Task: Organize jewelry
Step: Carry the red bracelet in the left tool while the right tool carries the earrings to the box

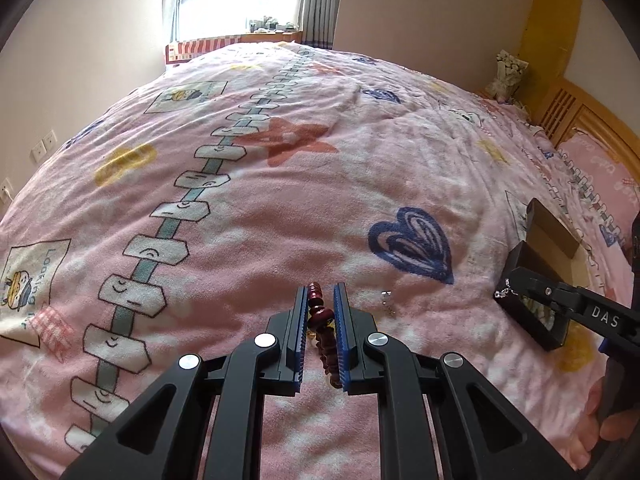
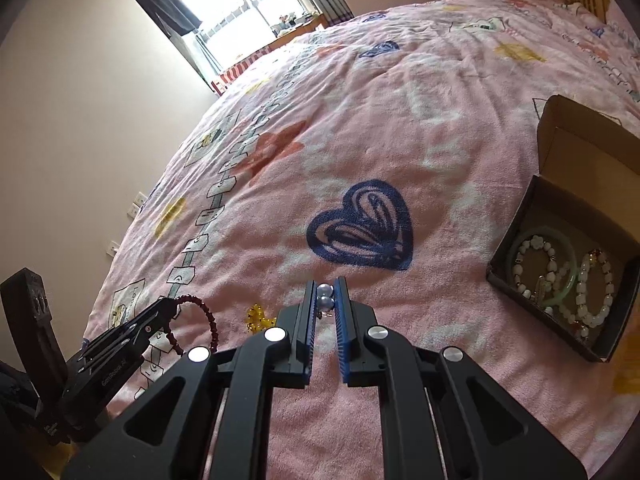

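My left gripper (image 1: 322, 294) is shut on a dark red bead bracelet (image 1: 320, 320) and holds it above the pink blanket; the bracelet hangs as a loop in the right wrist view (image 2: 204, 320). My right gripper (image 2: 325, 289) is shut on a pair of grey pearl earrings (image 2: 326, 296); in the left wrist view it (image 1: 505, 286) is at the near edge of the open brown box (image 1: 516, 258) with a small silver piece (image 1: 502, 292) at its tips. The box (image 2: 516, 216) holds a green bangle (image 2: 570, 294) and white bead bracelets (image 2: 596, 292).
A small silver trinket (image 1: 386, 296) lies on the blanket right of my left gripper. A yellow ornament (image 2: 258, 318) lies on the blanket between the grippers. The box lid (image 2: 592, 136) stands open at the far side. A wooden headboard (image 1: 576, 116) and pillow are at right.
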A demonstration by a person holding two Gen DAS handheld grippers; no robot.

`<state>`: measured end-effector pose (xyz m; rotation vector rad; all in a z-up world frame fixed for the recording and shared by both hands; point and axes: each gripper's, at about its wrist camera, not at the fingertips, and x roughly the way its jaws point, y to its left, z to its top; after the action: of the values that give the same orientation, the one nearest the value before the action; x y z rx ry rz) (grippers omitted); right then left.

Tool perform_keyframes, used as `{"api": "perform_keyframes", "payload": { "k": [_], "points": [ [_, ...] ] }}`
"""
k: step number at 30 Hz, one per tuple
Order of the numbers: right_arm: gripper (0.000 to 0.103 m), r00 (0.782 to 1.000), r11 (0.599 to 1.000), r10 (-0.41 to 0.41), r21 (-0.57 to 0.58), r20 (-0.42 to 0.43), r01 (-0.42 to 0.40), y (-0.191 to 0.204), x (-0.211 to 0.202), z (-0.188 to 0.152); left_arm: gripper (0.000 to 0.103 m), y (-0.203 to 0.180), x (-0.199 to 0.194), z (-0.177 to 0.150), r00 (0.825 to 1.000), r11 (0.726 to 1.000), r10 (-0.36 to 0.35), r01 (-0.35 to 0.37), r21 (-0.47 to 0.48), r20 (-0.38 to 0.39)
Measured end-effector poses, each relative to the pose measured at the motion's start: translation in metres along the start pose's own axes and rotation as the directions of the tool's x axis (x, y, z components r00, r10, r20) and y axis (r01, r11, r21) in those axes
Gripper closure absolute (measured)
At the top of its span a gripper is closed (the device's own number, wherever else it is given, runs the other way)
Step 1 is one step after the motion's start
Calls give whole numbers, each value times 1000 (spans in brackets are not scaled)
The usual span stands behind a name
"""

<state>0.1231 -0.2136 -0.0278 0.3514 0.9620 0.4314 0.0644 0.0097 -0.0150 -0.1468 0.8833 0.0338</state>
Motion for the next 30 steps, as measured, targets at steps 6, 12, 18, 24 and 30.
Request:
{"api": "perform_keyframes", "payload": {
  "k": [6, 12, 18, 24, 30],
  "points": [
    [93, 999, 1000, -14, 20, 33, 13, -11, -28, -1, 89, -20, -14, 0, 1000, 999, -10, 9, 43, 18],
    [93, 996, 998, -65, 23, 60, 64, -25, -58, -6, 89, -45, -29, -1, 998, 993, -31, 25, 112, 50],
    [93, 984, 989, -145, 28, 101, 143, -46, -88, -6, 89, -73, -27, 3, 997, 987, -53, 44, 157, 51],
    [93, 961, 972, -234, 29, 149, 232, -68, -114, -2, 89, -113, -19, 9, 995, 976, -89, 77, 202, 48],
    [93, 937, 955, -298, 51, 182, 294, -91, -138, 3, 89, -161, -9, 21, 990, 957, -134, 116, 267, 51]
  ]
}}
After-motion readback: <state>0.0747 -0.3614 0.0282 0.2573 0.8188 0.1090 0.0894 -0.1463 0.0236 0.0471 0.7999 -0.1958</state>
